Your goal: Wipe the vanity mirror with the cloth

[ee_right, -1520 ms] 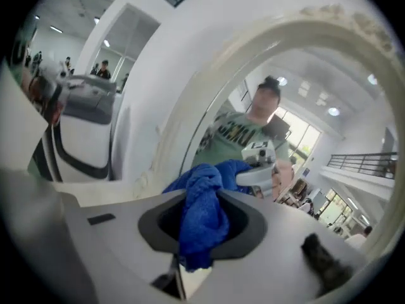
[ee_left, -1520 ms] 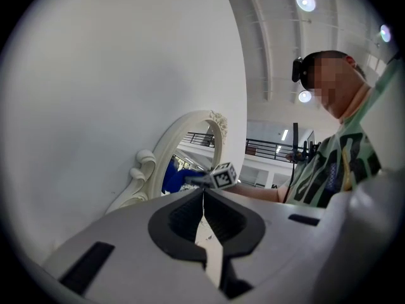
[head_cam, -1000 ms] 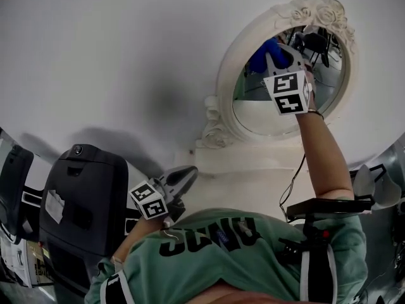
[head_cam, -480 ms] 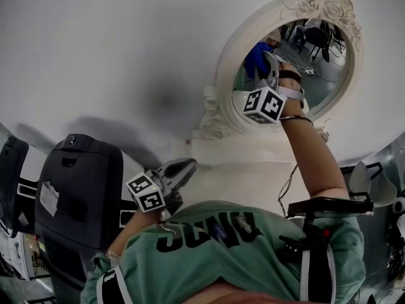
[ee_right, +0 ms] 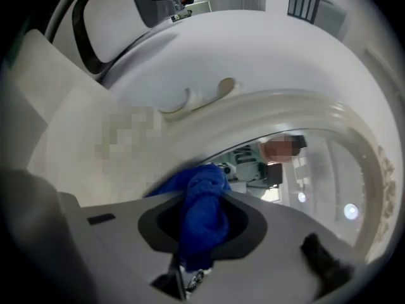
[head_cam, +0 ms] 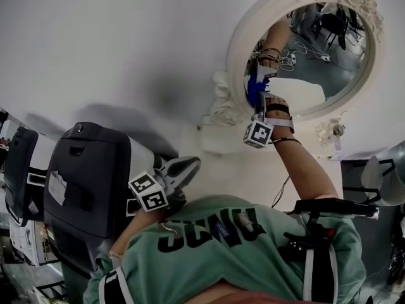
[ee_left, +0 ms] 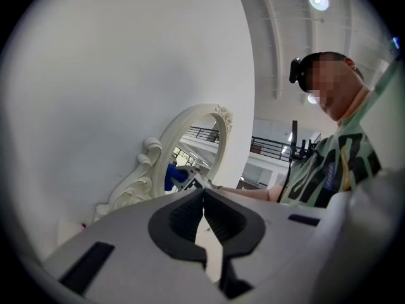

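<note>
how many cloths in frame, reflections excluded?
1. The blue cloth is clamped in the right gripper, at the left edge of the vanity mirror in the head view. The left gripper is shut on nothing. Others may lie out of view.

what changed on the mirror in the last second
The right gripper, jaws shut on the blue cloth, slid down and left across the glass to the edge of the ornate white oval vanity mirror. The left gripper stayed shut, empty, by the person's chest.
</note>
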A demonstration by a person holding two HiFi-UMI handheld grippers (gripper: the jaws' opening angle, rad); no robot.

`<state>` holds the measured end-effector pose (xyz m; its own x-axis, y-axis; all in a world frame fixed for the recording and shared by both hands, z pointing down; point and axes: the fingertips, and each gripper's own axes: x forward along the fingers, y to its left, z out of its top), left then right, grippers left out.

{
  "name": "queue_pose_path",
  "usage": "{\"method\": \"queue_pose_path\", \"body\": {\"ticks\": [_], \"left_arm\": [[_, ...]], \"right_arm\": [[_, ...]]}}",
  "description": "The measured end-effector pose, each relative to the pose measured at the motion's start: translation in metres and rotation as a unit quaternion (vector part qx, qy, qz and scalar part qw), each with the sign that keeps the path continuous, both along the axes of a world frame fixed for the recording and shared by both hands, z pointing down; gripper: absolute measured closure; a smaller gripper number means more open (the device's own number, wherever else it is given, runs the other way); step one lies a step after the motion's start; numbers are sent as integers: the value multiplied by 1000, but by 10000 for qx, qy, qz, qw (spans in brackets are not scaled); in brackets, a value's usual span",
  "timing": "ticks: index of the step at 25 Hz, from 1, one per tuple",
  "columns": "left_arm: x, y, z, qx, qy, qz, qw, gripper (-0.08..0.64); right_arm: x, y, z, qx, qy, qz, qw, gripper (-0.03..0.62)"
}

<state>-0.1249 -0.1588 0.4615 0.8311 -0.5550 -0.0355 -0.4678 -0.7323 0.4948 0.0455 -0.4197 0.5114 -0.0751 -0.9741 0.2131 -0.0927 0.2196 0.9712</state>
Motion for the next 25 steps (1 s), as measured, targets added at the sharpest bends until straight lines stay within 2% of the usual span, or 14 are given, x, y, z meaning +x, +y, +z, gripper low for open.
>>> {"method": "queue_pose_path", "body": {"ticks": [3,9,11,14,17,21,23,25], "left_arm": [[-2,5,4,-40,-57,-59,10000,548],[-13,2,6,-44,-31,-209,9998,548],[-11,3,3,19,-29,-164,9999,548],[-8,0,-4,158,-26,-86,9998,548],[-9,-5,-11,296,7,-77,9995,548],[-16,-16,-21,567,-128,-150,9982,548],[-20,-25,-28,802,-351,-266,9958,548],[-26,-37,-36,1054,-609,-437,9916,548]], "right_arm": [[10,3,54,-550,9,16,9985,517],[10,1,61,-1044,-319,3,9940,517],[8,3,64,-1286,-553,58,9901,517],[11,11,54,-1665,-1143,133,9793,515],[15,20,-3,-1358,-1814,-51,9740,515],[30,20,-139,-428,-2816,-290,9581,515],[41,18,-204,39,-3087,-321,9506,515],[51,15,-255,438,-3136,-294,9481,514]]}}
